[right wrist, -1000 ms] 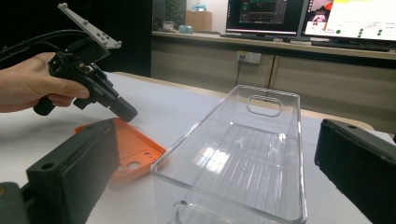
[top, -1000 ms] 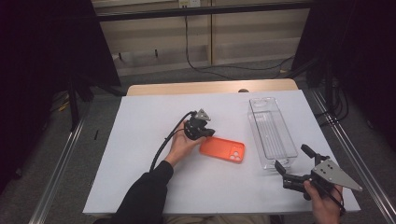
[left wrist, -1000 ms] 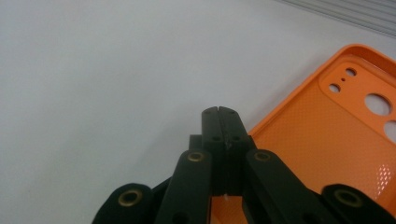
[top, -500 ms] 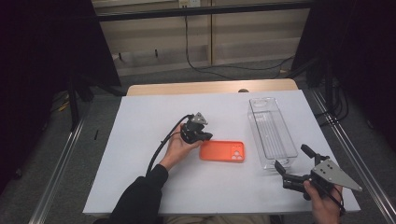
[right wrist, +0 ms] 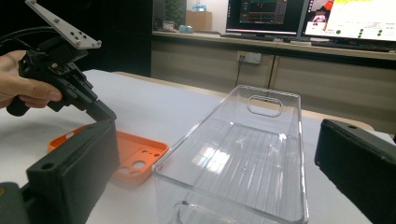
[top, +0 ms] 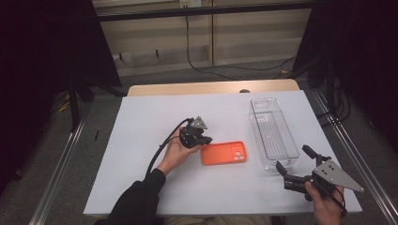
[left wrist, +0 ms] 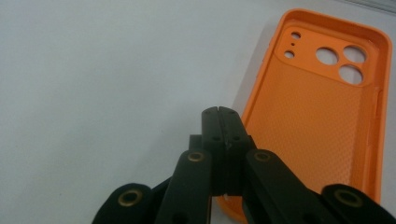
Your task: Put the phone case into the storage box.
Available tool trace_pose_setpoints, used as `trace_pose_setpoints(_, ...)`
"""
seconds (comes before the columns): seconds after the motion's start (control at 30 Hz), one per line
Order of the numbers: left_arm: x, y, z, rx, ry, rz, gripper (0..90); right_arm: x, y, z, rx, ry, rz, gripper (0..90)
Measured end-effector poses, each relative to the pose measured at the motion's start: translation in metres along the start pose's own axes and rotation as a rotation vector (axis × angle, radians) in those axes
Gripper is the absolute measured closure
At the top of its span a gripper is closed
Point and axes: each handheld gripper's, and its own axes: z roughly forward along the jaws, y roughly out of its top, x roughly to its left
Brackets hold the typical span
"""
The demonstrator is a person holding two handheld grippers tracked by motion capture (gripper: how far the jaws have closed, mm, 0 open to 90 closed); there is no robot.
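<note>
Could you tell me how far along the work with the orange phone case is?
Nothing looks done: the orange phone case lies flat on the table, outside the clear bin. In hand: the left gripper, shut, at its edge. Left: grasping and moving it, perhaps into the bin.

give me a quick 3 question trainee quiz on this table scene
1. True or false: the left hand-held gripper is shut.
2. Which way up does the orange phone case lie: A hollow side up, B hollow side down?
3. What stands in front of the right hand-held gripper?

Key: 1 true. 2 A. 3 a clear plastic bin, with nothing in it.
</note>
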Motion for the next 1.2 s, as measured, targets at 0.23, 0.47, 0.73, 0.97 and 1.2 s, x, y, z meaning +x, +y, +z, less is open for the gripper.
trace_pose_setpoints(0.23, -0.002, -0.004, -0.003, -0.005, -0.013, -0.015, 90.0, 0.000, 0.000, 0.000, 0.000, -0.003, 0.001, 0.0)
trace_pose_setpoints(0.47, -0.005, -0.005, -0.004, -0.010, -0.021, -0.019, 90.0, 0.000, 0.000, 0.000, 0.000, -0.003, -0.001, 0.0)
trace_pose_setpoints(0.73, -0.008, -0.009, -0.007, -0.006, -0.030, -0.014, 90.0, 0.000, 0.000, 0.000, 0.000, -0.002, 0.000, 0.0)
trace_pose_setpoints(0.97, -0.011, -0.010, -0.008, -0.009, -0.039, -0.032, 90.0, 0.000, 0.000, 0.000, 0.000, 0.000, -0.002, 0.0)
trace_pose_setpoints(1.2, -0.015, -0.012, -0.011, -0.002, -0.043, -0.031, 90.0, 0.000, 0.000, 0.000, -0.001, 0.000, 0.000, 0.0)
